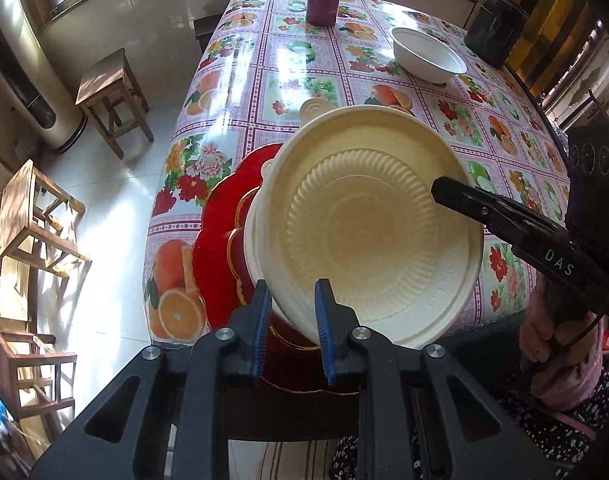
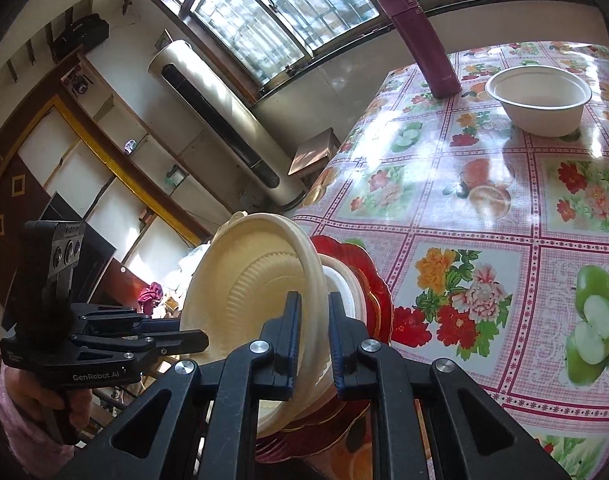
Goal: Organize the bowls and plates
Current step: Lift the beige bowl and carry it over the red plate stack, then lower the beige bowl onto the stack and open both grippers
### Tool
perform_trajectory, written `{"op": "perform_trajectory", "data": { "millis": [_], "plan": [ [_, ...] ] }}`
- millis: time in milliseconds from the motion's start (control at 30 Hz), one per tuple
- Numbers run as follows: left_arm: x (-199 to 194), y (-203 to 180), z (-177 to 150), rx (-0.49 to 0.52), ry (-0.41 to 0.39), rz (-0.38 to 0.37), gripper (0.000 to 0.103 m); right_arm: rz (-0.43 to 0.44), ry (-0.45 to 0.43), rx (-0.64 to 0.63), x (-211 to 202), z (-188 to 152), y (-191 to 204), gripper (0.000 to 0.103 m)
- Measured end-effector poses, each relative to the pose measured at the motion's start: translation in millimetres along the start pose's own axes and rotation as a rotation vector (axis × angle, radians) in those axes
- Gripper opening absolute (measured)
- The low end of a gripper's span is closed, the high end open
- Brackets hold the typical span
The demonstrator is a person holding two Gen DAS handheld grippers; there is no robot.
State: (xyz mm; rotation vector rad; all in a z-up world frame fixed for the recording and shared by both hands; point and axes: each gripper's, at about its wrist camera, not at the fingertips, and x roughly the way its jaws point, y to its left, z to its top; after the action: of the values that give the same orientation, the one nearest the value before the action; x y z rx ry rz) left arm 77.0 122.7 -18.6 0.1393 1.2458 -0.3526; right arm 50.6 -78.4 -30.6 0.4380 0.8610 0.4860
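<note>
Both grippers — left gripper (image 1: 294, 308) and right gripper (image 2: 313, 330) — pinch the cream bowl's (image 1: 368, 232) rim above the red plate (image 1: 216, 248).

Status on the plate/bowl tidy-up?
Done: nothing clearly finished. In hand: both the left gripper and right gripper are clamped on the rim of the cream bowl, tilted over the red plate. Left: the white bowl sits alone far down the table.
</note>
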Motion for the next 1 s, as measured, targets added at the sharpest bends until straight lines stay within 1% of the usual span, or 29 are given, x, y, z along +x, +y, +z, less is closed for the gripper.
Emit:
{"op": "perform_trajectory", "data": {
  "millis": [300, 367, 400, 433, 467, 500, 533, 567, 600, 633, 667, 700, 733, 800, 867, 1000],
  "plan": [
    [9, 8, 2, -0.014, 0.018, -0.016, 0.019, -0.005, 0.028, 0.013, 13, -3, -7, 0.013],
    [10, 10, 2, -0.022, 0.021, -0.021, 0.02, 0.006, 0.04, 0.019, 16, -3, -9, 0.017],
    [10, 11, 2, -0.026, 0.021, -0.026, 0.023, 0.009, 0.042, 0.022, 17, -2, -9, 0.017],
    [9, 13, 2, -0.034, 0.02, -0.033, 0.029, 0.01, 0.039, 0.016, 17, -2, -8, 0.017],
    [8, 15, 2, -0.041, 0.018, -0.032, 0.036, 0.007, 0.031, 0.002, 16, -1, -7, 0.02],
    [5, 16, 2, -0.042, 0.009, -0.025, 0.057, 0.004, 0.021, -0.01, 13, 0, -6, 0.025],
    [2, 16, 1, -0.043, -0.007, -0.017, 0.077, 0.009, 0.015, -0.012, 10, 2, -8, 0.042],
    [-3, 17, 1, -0.05, -0.028, -0.014, 0.08, 0.03, 0.008, -0.005, 6, 5, -10, 0.064],
    [-9, 18, 1, -0.058, -0.052, -0.018, 0.08, 0.058, -0.001, 0.006, 1, 8, -15, 0.074],
    [-15, 19, 1, -0.066, -0.077, -0.025, 0.081, 0.081, -0.015, 0.017, -6, 12, -20, 0.087],
    [-23, 19, 2, -0.074, -0.107, -0.035, 0.083, 0.095, -0.033, 0.024, -13, 16, -25, 0.094],
    [-31, 18, 3, -0.08, -0.145, -0.048, 0.087, 0.102, -0.052, 0.027, -21, 20, -32, 0.097],
    [-39, 16, 3, -0.084, -0.181, -0.065, 0.092, 0.109, -0.067, 0.026, -28, 25, -40, 0.103],
    [-51, 7, 8, -0.093, -0.235, -0.108, 0.103, 0.126, -0.089, 0.031, -42, 35, -59, 0.103],
    [-62, -7, 15, -0.094, -0.29, -0.153, 0.103, 0.111, -0.121, 0.056, -57, 45, -85, 0.103],
    [-71, -49, 35, -0.071, -0.369, -0.178, 0.103, 0.056, -0.241, 0.122, -95, 66, -143, 0.102]
  ]
}}
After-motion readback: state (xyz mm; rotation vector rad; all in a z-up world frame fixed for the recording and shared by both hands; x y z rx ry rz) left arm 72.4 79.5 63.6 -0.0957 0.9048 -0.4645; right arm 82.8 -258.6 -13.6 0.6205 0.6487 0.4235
